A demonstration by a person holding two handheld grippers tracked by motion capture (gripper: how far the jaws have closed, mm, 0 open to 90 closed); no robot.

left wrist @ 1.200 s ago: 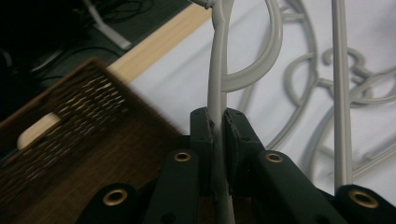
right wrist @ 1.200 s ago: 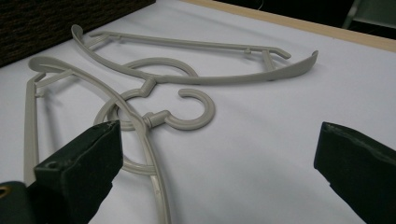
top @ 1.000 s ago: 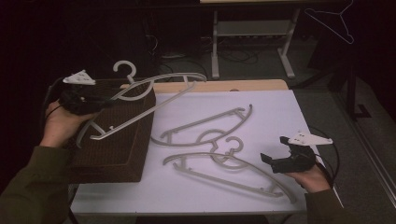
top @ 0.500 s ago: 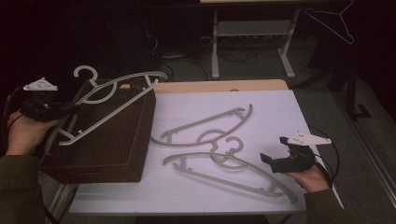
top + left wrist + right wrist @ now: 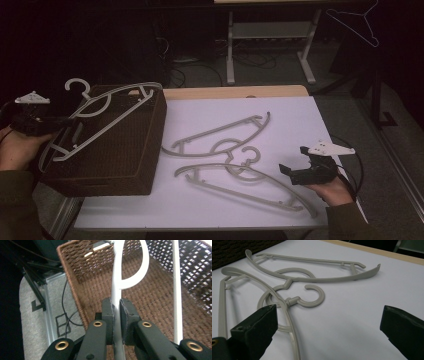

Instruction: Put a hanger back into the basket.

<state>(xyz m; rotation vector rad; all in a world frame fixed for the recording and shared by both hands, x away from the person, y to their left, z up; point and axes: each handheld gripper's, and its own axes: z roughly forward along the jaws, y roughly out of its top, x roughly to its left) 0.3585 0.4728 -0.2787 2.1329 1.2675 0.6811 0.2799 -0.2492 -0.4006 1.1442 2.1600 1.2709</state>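
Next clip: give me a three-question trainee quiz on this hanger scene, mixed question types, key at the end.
1. True or false: the left gripper is shut on a hanger.
2. How many hangers lie on the white table? A) one B) two C) three
3. Fill in: the held hanger sits over the brown woven ____.

Key: 1 true. 2 B: the far hanger and the near hanger, hooks overlapping. 3 basket. The right gripper is open, near them.
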